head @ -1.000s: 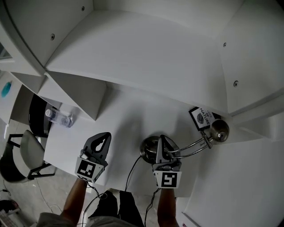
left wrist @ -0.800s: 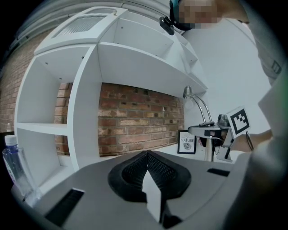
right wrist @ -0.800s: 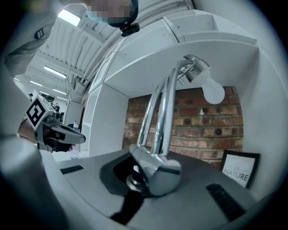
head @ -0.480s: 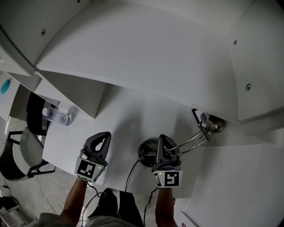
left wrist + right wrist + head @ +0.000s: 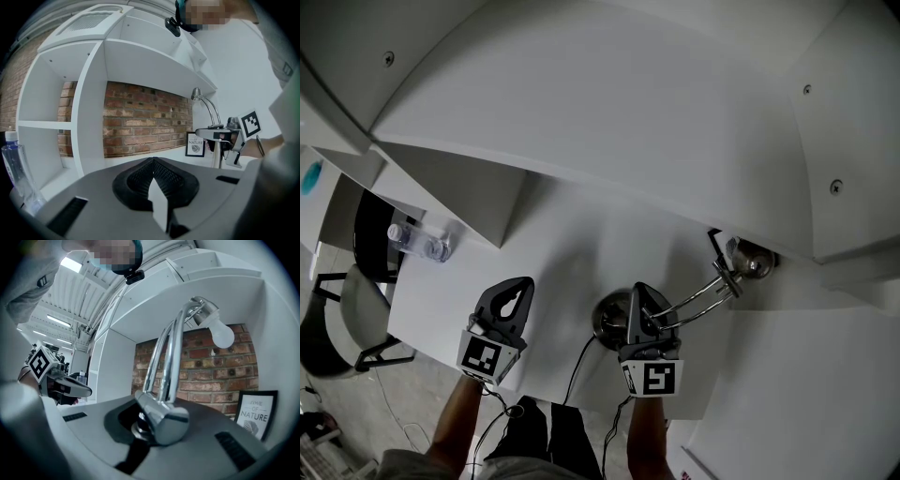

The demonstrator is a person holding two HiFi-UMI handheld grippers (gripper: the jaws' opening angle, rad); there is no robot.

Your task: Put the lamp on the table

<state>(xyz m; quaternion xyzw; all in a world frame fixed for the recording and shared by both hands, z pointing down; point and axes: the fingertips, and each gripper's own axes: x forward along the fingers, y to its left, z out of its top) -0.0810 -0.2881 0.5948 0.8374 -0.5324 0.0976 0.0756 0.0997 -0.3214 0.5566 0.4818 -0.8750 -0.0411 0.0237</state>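
A chrome lamp point(image 5: 703, 292) stands over the white table point(image 5: 562, 248). Its round base point(image 5: 609, 317) is near the front edge, and its double arm slants right to the head point(image 5: 753, 260) under the shelf. My right gripper point(image 5: 639, 298) is shut on the lamp's stem just above the base. In the right gripper view the stem and chrome joint point(image 5: 161, 417) sit between the jaws of my right gripper point(image 5: 140, 423), and the bulb point(image 5: 221, 336) hangs above. Whether the base rests on the table is hidden. My left gripper point(image 5: 517, 292) hovers to the left, shut and empty point(image 5: 152, 161).
A white shelf unit point(image 5: 609, 112) overhangs the back of the table, with a brick wall point(image 5: 145, 122) behind it. A framed "NATURE" print point(image 5: 255, 412) stands at the back right. A water bottle point(image 5: 417, 242) is at the left, and a chair point(image 5: 352, 319) is beyond the table's left edge.
The lamp's head has gone further under the shelf's edge, and the print is now mostly hidden in the head view. Both grippers have kept nearly the same places.
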